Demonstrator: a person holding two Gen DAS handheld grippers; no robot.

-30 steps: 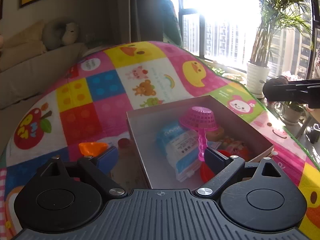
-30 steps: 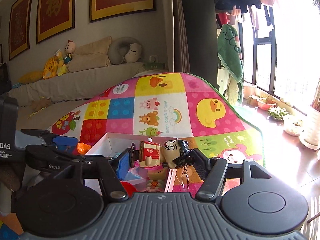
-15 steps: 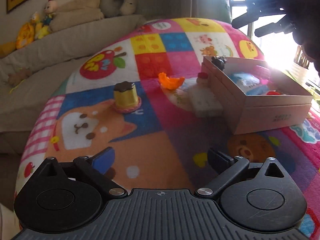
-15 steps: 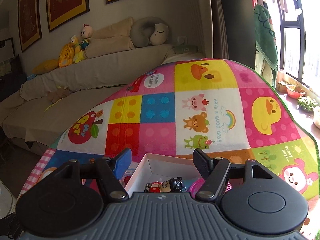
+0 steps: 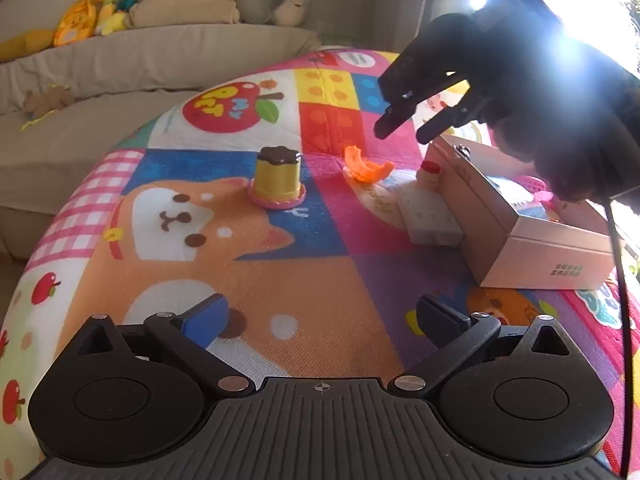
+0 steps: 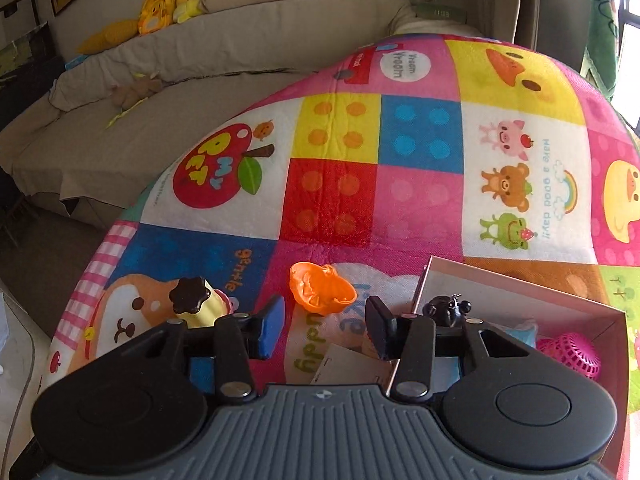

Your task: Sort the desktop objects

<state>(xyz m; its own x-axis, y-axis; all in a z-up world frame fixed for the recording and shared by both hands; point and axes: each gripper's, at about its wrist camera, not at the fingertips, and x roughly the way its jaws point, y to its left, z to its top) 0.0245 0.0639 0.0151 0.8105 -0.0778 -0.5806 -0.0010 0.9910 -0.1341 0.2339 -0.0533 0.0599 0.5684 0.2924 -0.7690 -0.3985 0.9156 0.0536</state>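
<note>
orange toy btwn closing right gripper fingers

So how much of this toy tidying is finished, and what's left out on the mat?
Partly done. The open cardboard box already holds a black-haired figurine and a pink mesh ball. Neither gripper holds anything: the left gripper is open, the right gripper is closing empty above the orange plastic shell. The yellow pudding toy and white block remain out.

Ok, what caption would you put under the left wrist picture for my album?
Open left gripper faces pudding toy, orange piece and box.
</note>
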